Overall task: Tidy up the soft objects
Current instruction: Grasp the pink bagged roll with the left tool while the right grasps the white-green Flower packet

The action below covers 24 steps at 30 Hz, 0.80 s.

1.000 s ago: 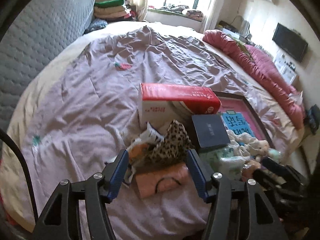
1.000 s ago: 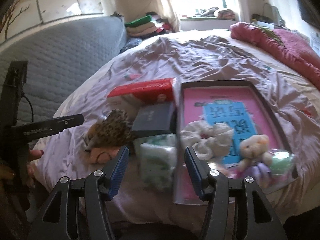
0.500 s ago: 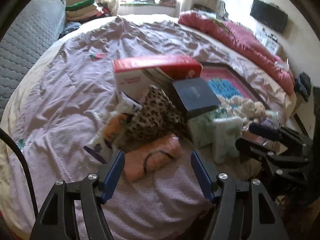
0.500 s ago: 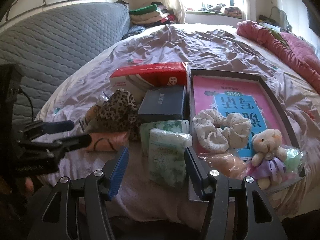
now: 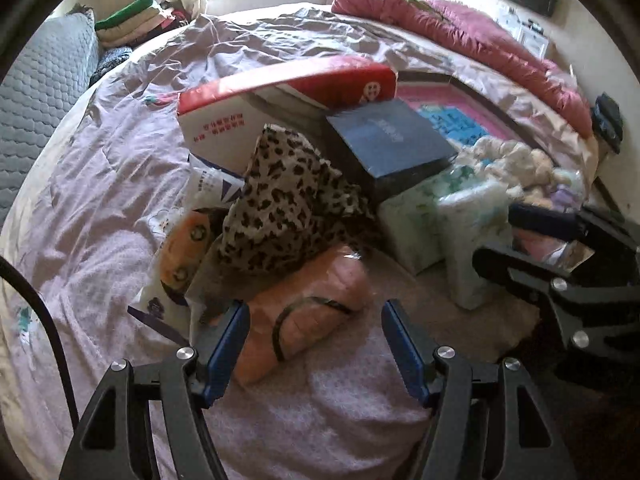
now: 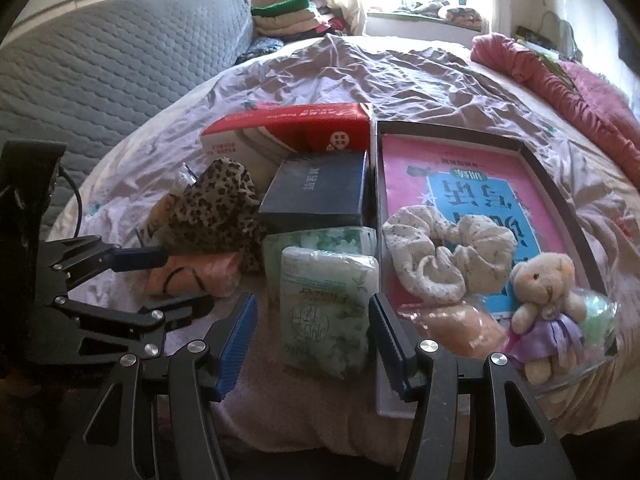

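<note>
Bed edge [image 5: 320, 432] — both grippers apart, gripping nothing.

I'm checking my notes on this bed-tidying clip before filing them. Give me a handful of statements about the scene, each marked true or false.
1. The teddy bear wears a purple dress. True.
2. The dark blue box lies inside the pink-lined tray. False: it sits outside, left of the tray's wall in the right wrist view.
3. The left gripper is open, with the end of the peach packet between its fingers. True.
4. The right gripper is clamped on the scrunchie. False: its open jaws frame the green tissue pack.
5. The leopard-print cloth is draped partly over the peach packet. True.
</note>
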{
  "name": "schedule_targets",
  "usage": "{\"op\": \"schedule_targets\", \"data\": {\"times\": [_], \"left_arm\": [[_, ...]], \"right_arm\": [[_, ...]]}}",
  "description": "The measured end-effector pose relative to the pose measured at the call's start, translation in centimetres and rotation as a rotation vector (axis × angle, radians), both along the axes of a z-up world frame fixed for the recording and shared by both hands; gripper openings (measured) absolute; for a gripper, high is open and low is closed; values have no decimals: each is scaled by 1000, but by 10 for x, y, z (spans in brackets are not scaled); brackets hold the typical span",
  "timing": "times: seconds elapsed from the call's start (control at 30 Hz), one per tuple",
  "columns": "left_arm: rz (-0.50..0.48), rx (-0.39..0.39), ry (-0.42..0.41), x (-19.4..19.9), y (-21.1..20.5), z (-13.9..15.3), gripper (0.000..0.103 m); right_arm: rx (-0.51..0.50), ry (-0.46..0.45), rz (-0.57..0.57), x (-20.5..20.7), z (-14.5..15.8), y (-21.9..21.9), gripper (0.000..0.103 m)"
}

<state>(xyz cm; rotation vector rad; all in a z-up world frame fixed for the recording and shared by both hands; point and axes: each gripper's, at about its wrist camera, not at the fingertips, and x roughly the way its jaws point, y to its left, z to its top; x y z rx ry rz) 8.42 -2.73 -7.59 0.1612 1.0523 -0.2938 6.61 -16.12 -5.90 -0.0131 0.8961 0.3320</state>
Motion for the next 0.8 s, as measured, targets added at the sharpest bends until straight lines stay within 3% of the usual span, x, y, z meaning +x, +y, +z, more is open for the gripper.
{"op": "schedule_targets", "data": {"times": [0.1,0.27,0.37,0.6,0.63,0.8], "left_arm": [[0,69,-10,1,-5,-4,68],[2,107,2,6,-7,-12,68],[-3,105,2,8,-8,-14,67],[33,-3,12,11,3,-11,46],[37,-29,15,10,5,-10,34],[38,-148,34,5,12,-3,26]], "right_arm": [[-18,-31,3,4,-3,3,60],[-41,-43,7,11,-8,3,59],[-43,-50,10,12,-9,2,52],[53,-49,3,10,-4,-16,45],[66,-51,2,8,-3,-18,45],[117,-60,-7,6,4,-24,45]]}}
